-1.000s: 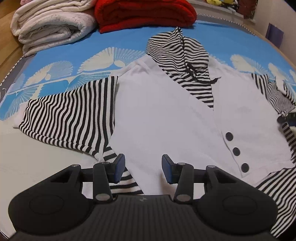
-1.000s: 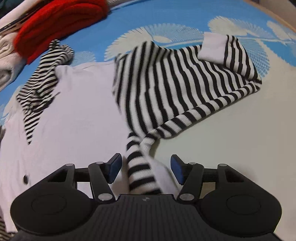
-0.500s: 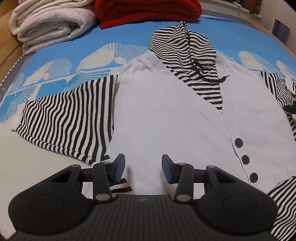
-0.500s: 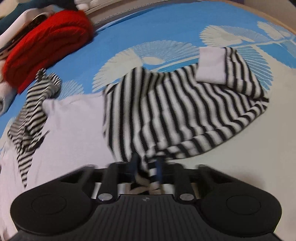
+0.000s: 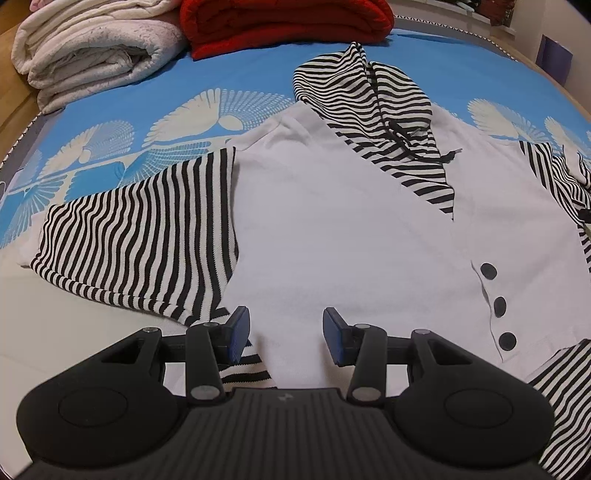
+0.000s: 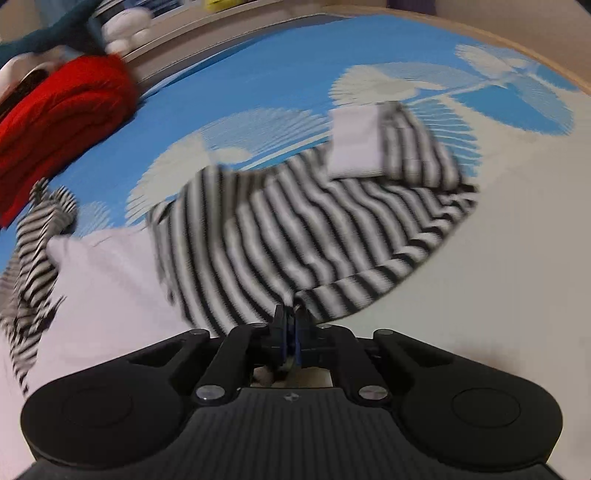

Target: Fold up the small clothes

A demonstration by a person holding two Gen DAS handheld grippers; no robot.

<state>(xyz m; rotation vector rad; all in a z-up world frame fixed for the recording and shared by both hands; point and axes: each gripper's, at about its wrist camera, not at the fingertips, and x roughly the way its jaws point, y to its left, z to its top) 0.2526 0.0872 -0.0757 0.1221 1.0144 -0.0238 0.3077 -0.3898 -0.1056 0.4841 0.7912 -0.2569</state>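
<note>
A small white hooded cardigan (image 5: 332,229) with black-and-white striped sleeves and hood lies face up on the bed. Its striped hood (image 5: 369,96) points away, and three black buttons (image 5: 498,304) run down the front. My left gripper (image 5: 282,330) is open over the white hem, beside the left striped sleeve (image 5: 147,232). My right gripper (image 6: 290,328) is shut on the bottom edge of the right striped sleeve (image 6: 314,236), which looks lifted and blurred. The sleeve's white cuff (image 6: 354,144) lies folded back at the far end.
A folded red blanket (image 5: 288,22) and a rolled cream blanket (image 5: 96,48) lie at the far edge of the blue patterned bedspread (image 5: 147,110). The red blanket also shows in the right wrist view (image 6: 62,122). Plain cream sheet (image 6: 498,258) lies to the right.
My right gripper has closed on the striped sleeve's lower edge and is pulling it; the view is blurred. My left gripper has moved forward over the hem and stays open.
</note>
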